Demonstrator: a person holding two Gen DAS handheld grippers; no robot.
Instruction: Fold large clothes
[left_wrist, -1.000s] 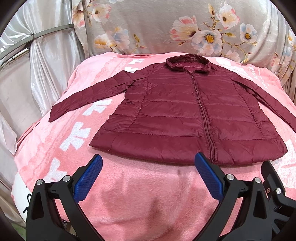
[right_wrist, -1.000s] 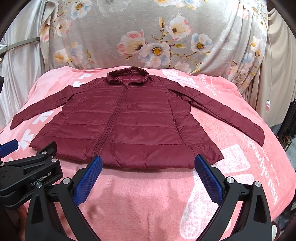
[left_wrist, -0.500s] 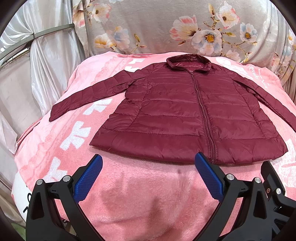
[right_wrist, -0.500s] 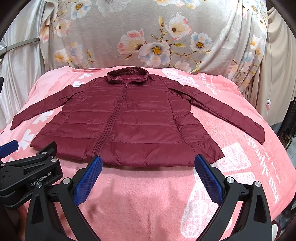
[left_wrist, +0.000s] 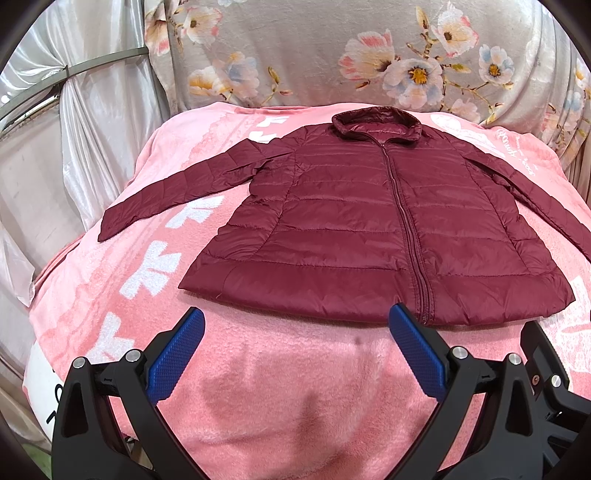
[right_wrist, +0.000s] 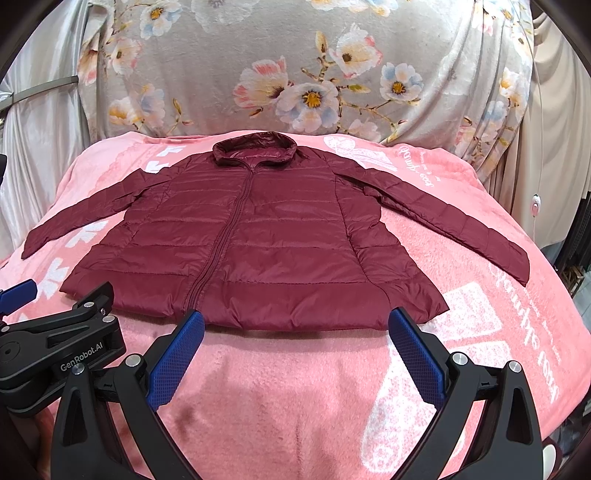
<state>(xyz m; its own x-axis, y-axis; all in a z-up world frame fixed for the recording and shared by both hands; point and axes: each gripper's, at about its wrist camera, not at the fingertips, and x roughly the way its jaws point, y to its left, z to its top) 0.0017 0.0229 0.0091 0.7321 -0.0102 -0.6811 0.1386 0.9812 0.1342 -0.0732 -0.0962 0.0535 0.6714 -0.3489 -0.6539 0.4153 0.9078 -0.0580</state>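
My left gripper (left_wrist: 295, 338) gapes wide, empty | my right gripper (right_wrist: 295, 339) likewise | maroon puffer jacket (left_wrist: 373, 229) lies flat, zipped, sleeves spread, on pink blanket (left_wrist: 280, 391), just beyond both.

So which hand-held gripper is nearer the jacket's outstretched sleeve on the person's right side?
Right. The right hand-held gripper sits before the hem, with that sleeve just ahead to its right. The left hand-held gripper faces the jacket's left half, farther away.
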